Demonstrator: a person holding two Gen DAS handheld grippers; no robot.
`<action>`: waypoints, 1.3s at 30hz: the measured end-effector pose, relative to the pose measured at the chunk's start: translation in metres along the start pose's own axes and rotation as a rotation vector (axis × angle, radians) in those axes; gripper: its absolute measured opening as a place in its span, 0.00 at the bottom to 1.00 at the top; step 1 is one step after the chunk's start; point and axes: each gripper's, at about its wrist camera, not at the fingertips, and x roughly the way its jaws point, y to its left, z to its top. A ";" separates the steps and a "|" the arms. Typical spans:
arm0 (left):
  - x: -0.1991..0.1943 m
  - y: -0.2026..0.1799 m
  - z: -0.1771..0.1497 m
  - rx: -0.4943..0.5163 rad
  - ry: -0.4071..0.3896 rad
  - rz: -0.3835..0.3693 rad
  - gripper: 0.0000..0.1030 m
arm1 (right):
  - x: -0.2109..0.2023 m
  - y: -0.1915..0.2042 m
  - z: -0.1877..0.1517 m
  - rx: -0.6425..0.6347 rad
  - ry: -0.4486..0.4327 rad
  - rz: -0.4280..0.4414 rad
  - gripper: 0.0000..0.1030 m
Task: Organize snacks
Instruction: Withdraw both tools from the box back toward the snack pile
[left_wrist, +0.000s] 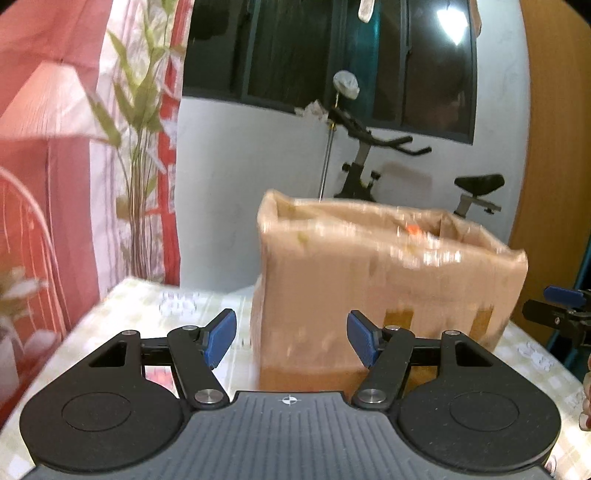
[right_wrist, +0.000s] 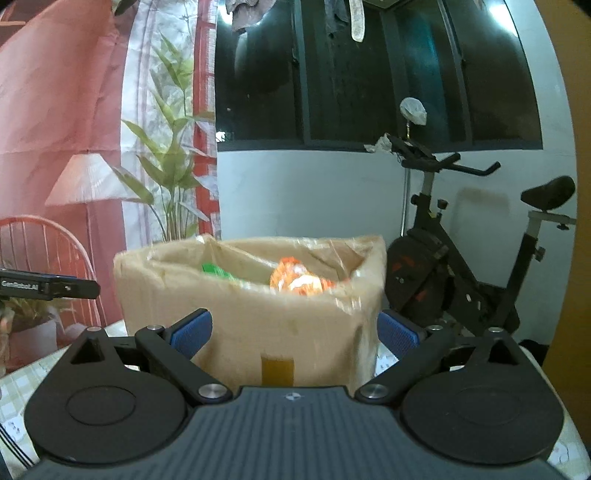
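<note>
A brown cardboard box stands on the table, blurred in the left wrist view. In the right wrist view the box is open at the top, with an orange snack packet and a green packet inside. My left gripper is open just short of the box's left front corner, with nothing between its blue pads. My right gripper is open wide in front of the box, its pads free. Each gripper shows at the edge of the other's view: the right gripper and the left gripper.
A pale checked cloth covers the table. Behind it are a white wall, a dark window, an exercise bike, a leafy plant and a red-and-white curtain. A wooden panel rises at the right.
</note>
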 end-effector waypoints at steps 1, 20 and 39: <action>0.001 0.000 -0.006 -0.003 0.015 0.005 0.67 | -0.001 0.000 -0.005 0.000 0.006 -0.006 0.95; 0.012 0.015 -0.069 -0.066 0.156 0.085 0.67 | -0.009 -0.027 -0.091 0.168 0.128 -0.107 0.95; 0.015 0.004 -0.096 -0.064 0.279 0.023 0.67 | -0.002 -0.021 -0.118 0.104 0.251 -0.150 0.93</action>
